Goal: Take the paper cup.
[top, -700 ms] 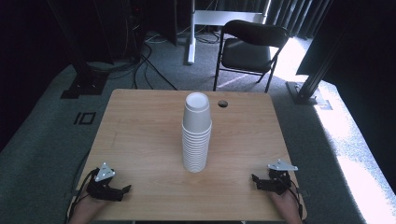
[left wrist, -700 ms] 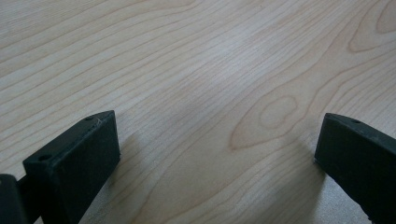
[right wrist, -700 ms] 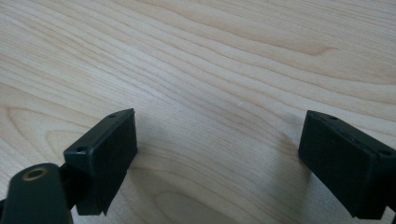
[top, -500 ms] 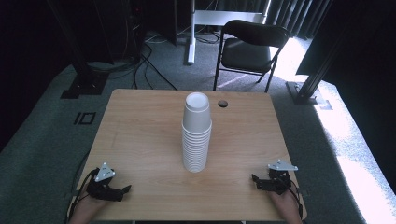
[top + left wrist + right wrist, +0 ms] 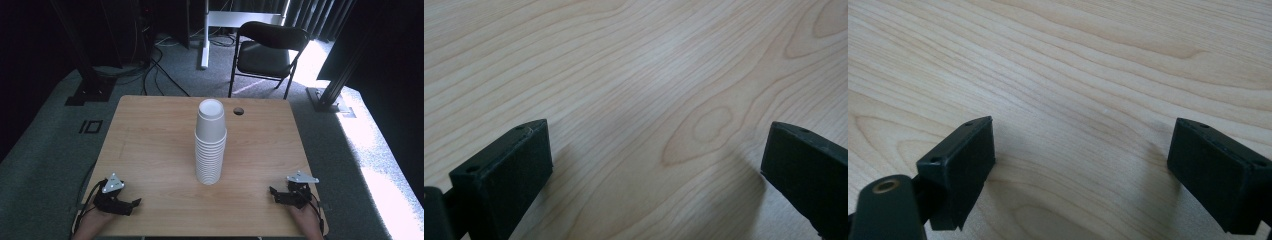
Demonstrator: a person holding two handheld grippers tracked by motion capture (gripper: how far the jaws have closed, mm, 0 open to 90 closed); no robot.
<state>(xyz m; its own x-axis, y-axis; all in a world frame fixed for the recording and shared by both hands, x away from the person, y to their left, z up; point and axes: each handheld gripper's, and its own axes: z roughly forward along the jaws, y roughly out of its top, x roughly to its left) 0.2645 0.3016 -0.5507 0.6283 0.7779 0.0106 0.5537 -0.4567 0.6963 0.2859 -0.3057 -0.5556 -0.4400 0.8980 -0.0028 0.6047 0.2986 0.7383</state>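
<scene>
The left gripper (image 5: 131, 204) rests at the bench's (image 5: 150, 140) near-left corner, jaws spread wide and empty. The stack of white paper cups (image 5: 210, 144) stands upright mid-bench, equally reachable from both sides. The right gripper (image 5: 273, 194) mirrors it near-right, jaws likewise wide.

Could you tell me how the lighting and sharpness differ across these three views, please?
High view: bright sunlight washes out the floor at right, the background is dark, and the cup stack is evenly lit. Left gripper view and right gripper view: soft jaw shadows fall on the table, whose grain is slightly soft.
</scene>
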